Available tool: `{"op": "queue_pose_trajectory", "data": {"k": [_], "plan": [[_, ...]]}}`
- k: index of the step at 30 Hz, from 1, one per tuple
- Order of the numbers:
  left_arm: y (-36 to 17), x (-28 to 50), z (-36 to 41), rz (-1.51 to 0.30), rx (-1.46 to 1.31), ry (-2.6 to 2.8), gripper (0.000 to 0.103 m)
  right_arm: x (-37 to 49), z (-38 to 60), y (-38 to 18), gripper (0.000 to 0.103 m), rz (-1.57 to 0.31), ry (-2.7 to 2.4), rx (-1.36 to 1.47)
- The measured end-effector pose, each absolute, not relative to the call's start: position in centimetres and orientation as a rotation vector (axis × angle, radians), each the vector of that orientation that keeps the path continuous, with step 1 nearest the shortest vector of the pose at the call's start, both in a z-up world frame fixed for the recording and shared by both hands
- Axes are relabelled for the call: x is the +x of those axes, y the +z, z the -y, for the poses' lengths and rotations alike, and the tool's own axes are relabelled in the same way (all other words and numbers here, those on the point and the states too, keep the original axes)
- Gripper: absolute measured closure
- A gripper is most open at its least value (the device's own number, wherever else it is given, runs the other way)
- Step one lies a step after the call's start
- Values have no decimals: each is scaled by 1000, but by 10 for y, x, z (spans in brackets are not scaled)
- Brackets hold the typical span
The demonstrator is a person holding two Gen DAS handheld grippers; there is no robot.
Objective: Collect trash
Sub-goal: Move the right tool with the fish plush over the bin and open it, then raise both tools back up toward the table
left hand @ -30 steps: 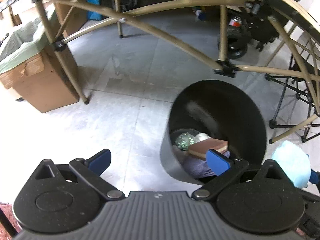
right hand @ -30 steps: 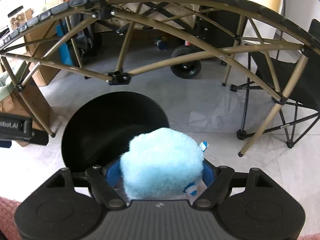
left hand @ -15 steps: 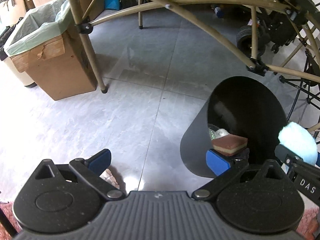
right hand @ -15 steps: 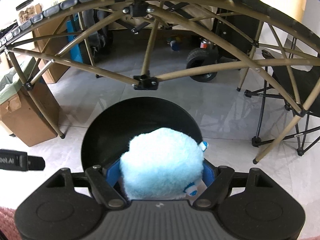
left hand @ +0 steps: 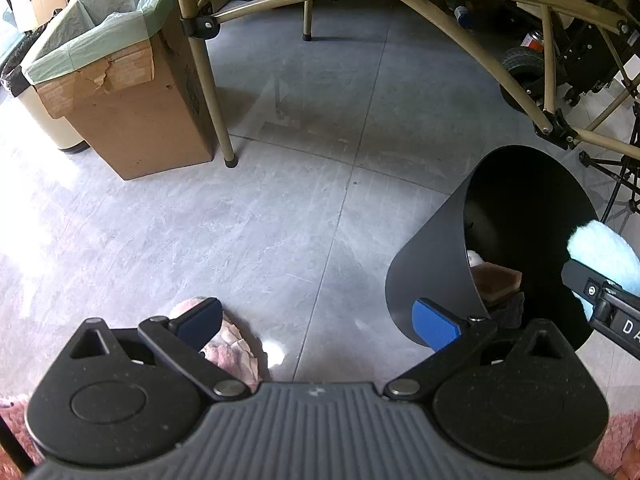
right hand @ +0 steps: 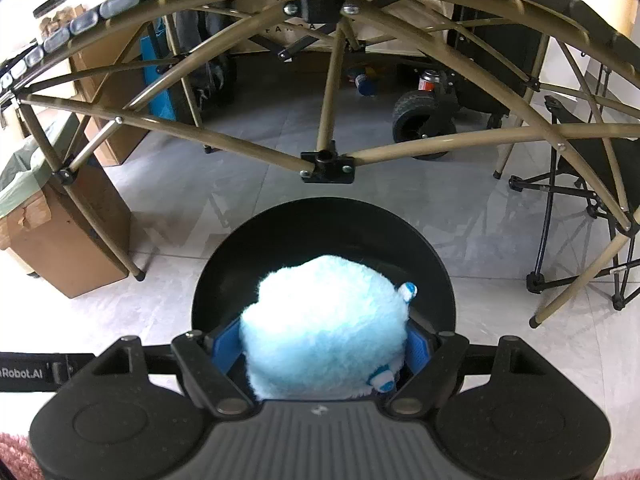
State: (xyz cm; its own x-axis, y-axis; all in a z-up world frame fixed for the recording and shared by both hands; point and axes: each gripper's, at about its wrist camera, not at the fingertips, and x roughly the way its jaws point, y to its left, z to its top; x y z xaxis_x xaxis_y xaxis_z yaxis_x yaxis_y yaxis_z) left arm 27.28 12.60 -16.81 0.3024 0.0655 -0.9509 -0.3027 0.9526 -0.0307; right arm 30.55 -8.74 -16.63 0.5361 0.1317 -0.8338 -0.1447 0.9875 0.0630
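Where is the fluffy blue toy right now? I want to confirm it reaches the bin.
In the right wrist view the fluffy blue toy sits clamped in the right gripper, above the black bin mouth, not yet dropped.

**Lighting and image quality, both wrist views**

Daylight is admitted from the left; the grey tile floor [left hand: 280,184] is blown out to white at the left edge of the left view. A small specular glint is seen near the pink slipper [left hand: 236,344]. The black bin [right hand: 324,264] interior is rendered nearly featureless. Soft shadows are cast under the table frame [right hand: 328,160]. Strong fisheye bowing is noted at the edges. Focus is sharp; no motion blur is observed.
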Motion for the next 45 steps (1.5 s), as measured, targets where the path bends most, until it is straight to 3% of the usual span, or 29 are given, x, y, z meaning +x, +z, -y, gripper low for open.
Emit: {"op": "queue_pose_trajectory", "data": {"k": [8,13,34,45], "plan": [[-170,272,-128,-1247,-224,250,0,309,81,-170,22,-1007,179,-14],[-171,272,-129,-1251,-226,248,0,309,79,-168,0,-999,189,-16],[-167,269,-124,-1235,-223,221,0,305,80,-164,0,-989,221,-10],[-136,261,-114,-1059,-197,177,0,294,99,-127,0,-848,229,20]]}}
